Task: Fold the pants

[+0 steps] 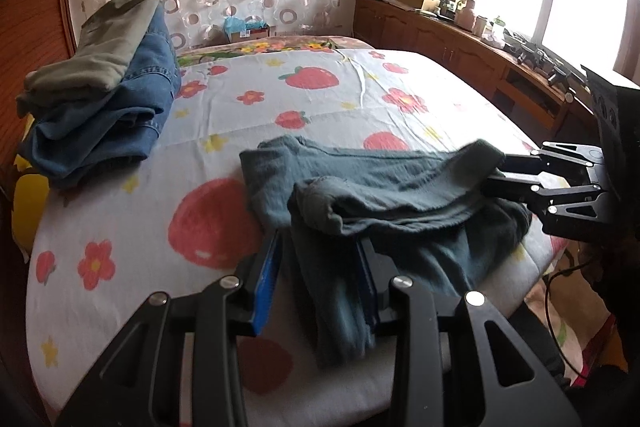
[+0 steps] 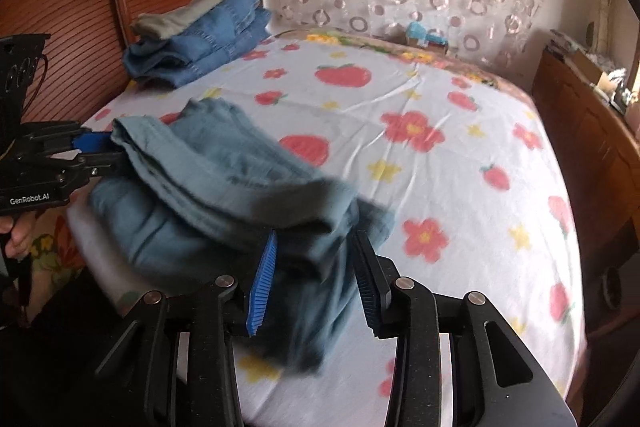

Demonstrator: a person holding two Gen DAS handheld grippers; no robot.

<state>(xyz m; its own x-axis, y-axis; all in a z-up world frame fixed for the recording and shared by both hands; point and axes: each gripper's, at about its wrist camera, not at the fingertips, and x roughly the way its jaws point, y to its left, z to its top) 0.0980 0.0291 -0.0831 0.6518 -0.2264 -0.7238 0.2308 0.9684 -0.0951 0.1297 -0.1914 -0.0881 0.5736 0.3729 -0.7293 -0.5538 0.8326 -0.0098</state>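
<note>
1. The grey-green pants (image 1: 380,195) lie folded over in layers at the near edge of the bed (image 1: 320,99), stretched between the two tongs.
2. The left tongs (image 1: 320,291) stand apart, with a hanging fold of the pants between the blue pads; the cloth fills the gap loosely and looks unpinched.
3. The right tongs (image 2: 316,283) are likewise apart, the other end of the pants drooping between them.
4. Well beyond the left tongs, by the wooden headboard (image 2: 80,7), sits a stack of folded clothes (image 1: 100,87), jeans under an olive garment.
</note>
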